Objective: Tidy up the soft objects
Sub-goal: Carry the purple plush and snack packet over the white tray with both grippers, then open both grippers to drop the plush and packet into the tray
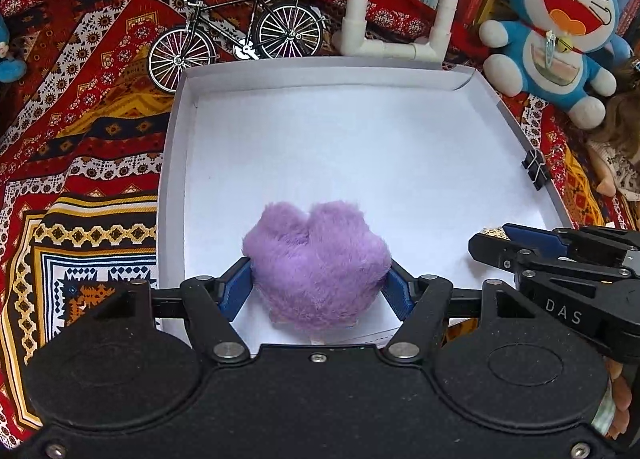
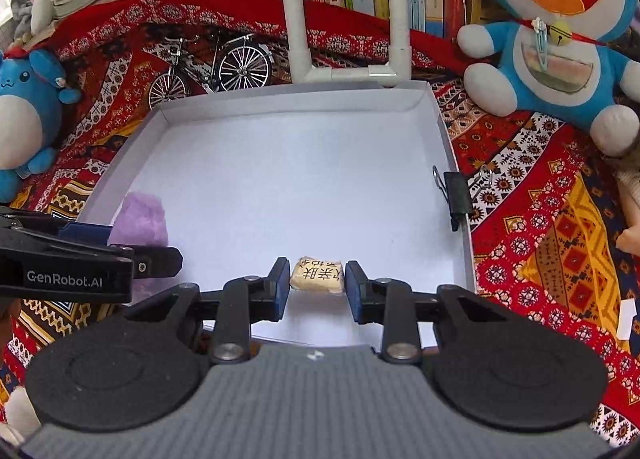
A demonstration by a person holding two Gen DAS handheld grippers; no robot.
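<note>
Our left gripper point(image 1: 318, 283) pinches the fluffy purple heart-shaped plush point(image 1: 316, 263) just above the shallow white cardboard tray point(image 1: 176, 163), near its front-left edge. Our right gripper point(image 2: 317, 285) holds the small cream printed packet point(image 2: 317, 276) crosswise at front-right, its pads barely touching.

Purple fluffy heart point(image 1: 316, 265). White tray point(image 1: 176, 163). Cream packet point(image 2: 318, 275), black characters. Red-orange cloth point(image 1: 80, 107), geometric bands. Blue-white plush cat point(image 1: 560, 19). Black grippers, blue pads point(image 1: 236, 289).
</note>
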